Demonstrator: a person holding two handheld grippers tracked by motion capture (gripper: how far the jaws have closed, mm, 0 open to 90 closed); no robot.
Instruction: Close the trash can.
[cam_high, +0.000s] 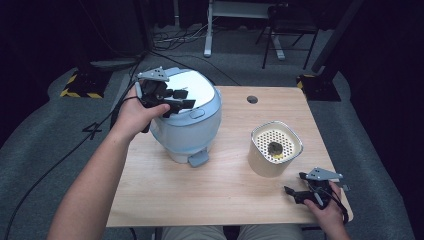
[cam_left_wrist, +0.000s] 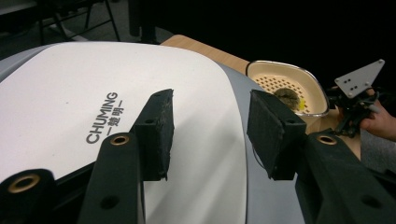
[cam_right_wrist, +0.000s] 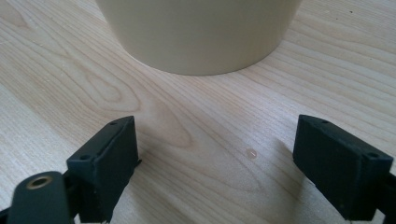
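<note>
A person's left gripper (cam_high: 181, 98) hovers with jaws parted over the white lid of a pale blue CHUMING rice cooker (cam_high: 186, 120) at the wooden table's (cam_high: 220, 195) far left, gripping nothing; whether a pad touches the lid cannot be told. The right gripper (cam_high: 296, 184), jaws spread wide and empty, rests low near the table's front right corner, just short of a cream perforated-top container (cam_high: 274, 148). Bare wood lies open between cooker and container and along the front edge
</note>
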